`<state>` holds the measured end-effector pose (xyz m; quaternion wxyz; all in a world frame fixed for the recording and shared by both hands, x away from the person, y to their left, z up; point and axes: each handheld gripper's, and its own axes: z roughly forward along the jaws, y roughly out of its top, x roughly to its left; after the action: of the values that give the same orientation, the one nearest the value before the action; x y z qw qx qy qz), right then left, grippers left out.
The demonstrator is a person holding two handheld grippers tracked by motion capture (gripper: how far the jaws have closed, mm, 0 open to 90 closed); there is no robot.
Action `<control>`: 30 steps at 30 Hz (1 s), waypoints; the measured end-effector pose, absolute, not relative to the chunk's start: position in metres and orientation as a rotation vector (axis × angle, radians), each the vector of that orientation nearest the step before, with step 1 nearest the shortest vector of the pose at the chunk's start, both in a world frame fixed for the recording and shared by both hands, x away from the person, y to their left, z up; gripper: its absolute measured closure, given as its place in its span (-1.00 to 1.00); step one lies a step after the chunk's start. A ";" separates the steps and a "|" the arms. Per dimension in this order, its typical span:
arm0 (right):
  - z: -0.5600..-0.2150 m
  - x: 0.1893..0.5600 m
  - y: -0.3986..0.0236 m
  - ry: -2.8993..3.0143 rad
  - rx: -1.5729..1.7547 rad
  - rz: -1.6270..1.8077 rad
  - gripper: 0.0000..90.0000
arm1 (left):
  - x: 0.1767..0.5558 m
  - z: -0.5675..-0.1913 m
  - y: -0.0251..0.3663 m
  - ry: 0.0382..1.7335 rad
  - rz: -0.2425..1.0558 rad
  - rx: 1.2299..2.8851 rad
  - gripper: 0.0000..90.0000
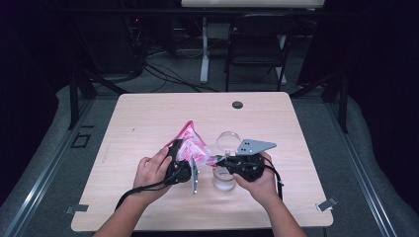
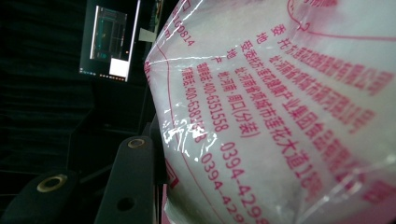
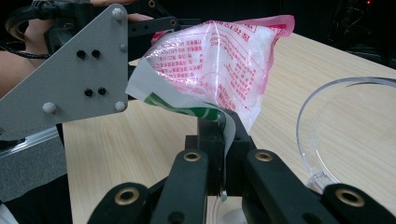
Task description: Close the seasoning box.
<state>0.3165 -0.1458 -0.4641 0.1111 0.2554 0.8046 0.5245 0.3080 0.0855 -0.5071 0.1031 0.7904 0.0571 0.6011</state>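
A clear plastic bag point(image 1: 190, 144) with pink print and white grains hangs tilted over the middle of the wooden table point(image 1: 148, 113). My left gripper point(image 1: 181, 159) is shut on the bag's body; in the left gripper view the bag point(image 2: 280, 116) presses against the one black finger point(image 2: 133, 177) that shows. My right gripper point(image 1: 217, 160) pinches the bag's green-and-white edge strip point(image 3: 205, 112), with its jaws point(image 3: 219, 140) shut tight on it. A clear round container point(image 1: 228, 142) stands just behind the right gripper, its rim point(image 3: 308, 116) to the right in the right gripper view. Another clear glass point(image 1: 223, 181) sits below the right hand.
A black grommet point(image 1: 237, 104) sits near the table's far edge. A folding chair point(image 1: 257, 44) and a desk leg point(image 1: 204, 49) stand beyond the table. Metal clips point(image 1: 326, 203) mark the front corners. Bare wood lies to the left and far side.
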 end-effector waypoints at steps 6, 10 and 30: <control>-0.465 0.317 -0.146 2.357 0.756 1.541 0.98 | 0.308 -0.506 0.086 0.158 1.798 2.327 0.32; -0.465 0.317 -0.146 2.355 0.754 1.537 0.98 | 0.308 -0.506 0.085 0.150 1.809 2.317 0.32; -0.464 0.318 -0.157 2.340 0.778 1.542 0.97 | 0.308 -0.503 0.075 0.109 1.836 2.309 0.33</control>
<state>0.3184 -0.1569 -0.4635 0.1161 0.2657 0.7991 0.5267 0.3078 0.0750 -0.5027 0.0949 0.7787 0.0367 0.6191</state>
